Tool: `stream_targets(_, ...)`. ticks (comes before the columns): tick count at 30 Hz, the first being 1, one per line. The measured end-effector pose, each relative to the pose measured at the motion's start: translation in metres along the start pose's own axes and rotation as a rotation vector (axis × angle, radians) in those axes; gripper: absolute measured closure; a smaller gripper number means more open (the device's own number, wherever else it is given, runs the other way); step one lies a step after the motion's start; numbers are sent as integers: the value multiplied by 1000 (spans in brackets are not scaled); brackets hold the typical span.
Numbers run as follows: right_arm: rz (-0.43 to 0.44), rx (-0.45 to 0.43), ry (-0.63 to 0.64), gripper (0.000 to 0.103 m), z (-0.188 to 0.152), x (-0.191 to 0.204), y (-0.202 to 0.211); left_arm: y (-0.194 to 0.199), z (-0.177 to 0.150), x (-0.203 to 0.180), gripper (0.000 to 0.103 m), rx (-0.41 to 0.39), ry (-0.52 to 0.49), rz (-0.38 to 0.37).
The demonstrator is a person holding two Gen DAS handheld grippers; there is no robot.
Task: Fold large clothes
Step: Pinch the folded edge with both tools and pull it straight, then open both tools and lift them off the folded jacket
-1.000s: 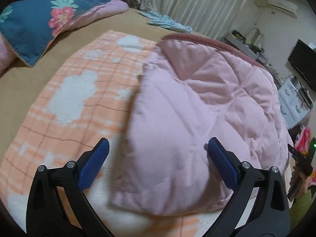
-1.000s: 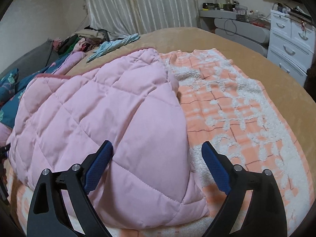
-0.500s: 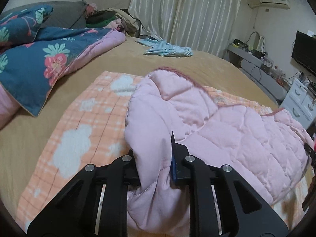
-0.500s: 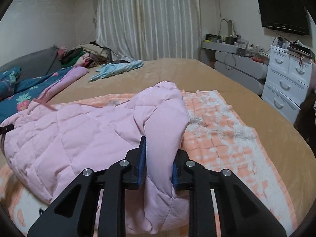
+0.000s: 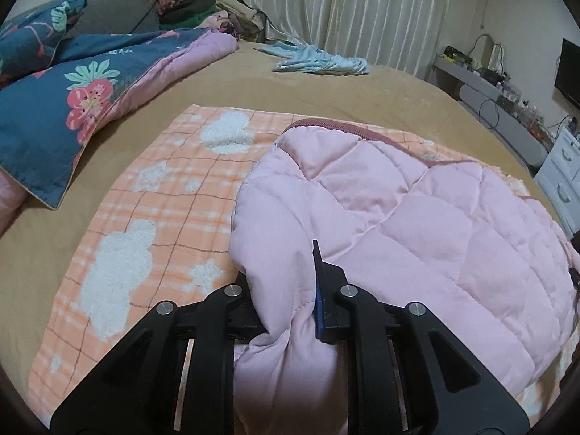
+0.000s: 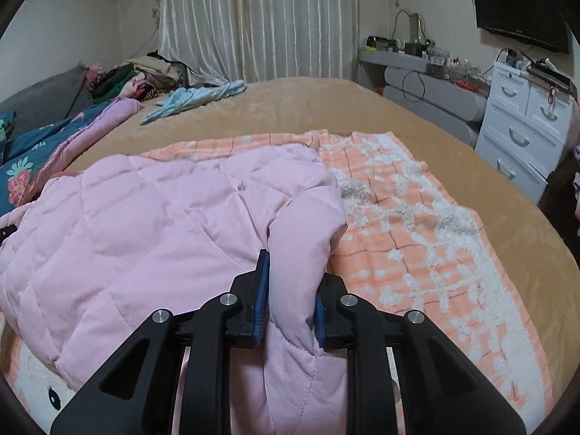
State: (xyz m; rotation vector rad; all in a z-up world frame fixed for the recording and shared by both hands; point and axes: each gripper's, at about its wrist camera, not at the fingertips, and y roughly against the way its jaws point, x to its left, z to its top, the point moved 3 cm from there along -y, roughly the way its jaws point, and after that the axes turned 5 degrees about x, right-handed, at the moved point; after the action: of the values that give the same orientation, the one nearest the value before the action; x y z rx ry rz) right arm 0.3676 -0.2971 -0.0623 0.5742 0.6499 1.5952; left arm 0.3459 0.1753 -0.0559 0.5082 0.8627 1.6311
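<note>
Both the left gripper (image 5: 282, 286) and right gripper (image 6: 290, 282) clamp bunched folds of the pink quilted jacket (image 5: 417, 224); fabric hides the left gripper's near pad, and its sleeves cannot be made out.

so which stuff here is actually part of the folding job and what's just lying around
Part of the job:
- pink quilted jacket
- left tongs, shut on the jacket's near edge
- right tongs, shut on the jacket too

Just lying about:
- orange checked blanket under the jacket
- blue floral quilt
- light blue garment
- clothes pile
</note>
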Motion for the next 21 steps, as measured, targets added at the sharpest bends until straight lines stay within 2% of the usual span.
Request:
stream_targets(4,-20,54,13,82,-9,3,-13,-8,0,-3,91,12,-17,13)
stream_targets(9,-11,77,-5,79,-13,0,-18,-16,-3,-5,91,28,-19,33)
stream_targets(14,9,94,-61,67,-14,-9,-15,-10,-3,-7,86,28,-31,70)
stream_targets(17,20,97,-90,57,-14,-14,-9,-6,-4,-6,79,27,-23,84)
stream_targets(18,19,98,-95,49,-15,-15,-7,-4,-4,-5,76,29,-17,84)
stream_targets(19,13,97,-102,36,-16,-16,-4,-2,-4,-4,73,32,-13,83)
stream_targets(20,11,94,-110,31,-16,-16,-2,0,-5,-2,71,33,-12,84)
stream_targets(21,19,89,-122,26,-17,-16,2,3,-5,-2,63,31,-10,89)
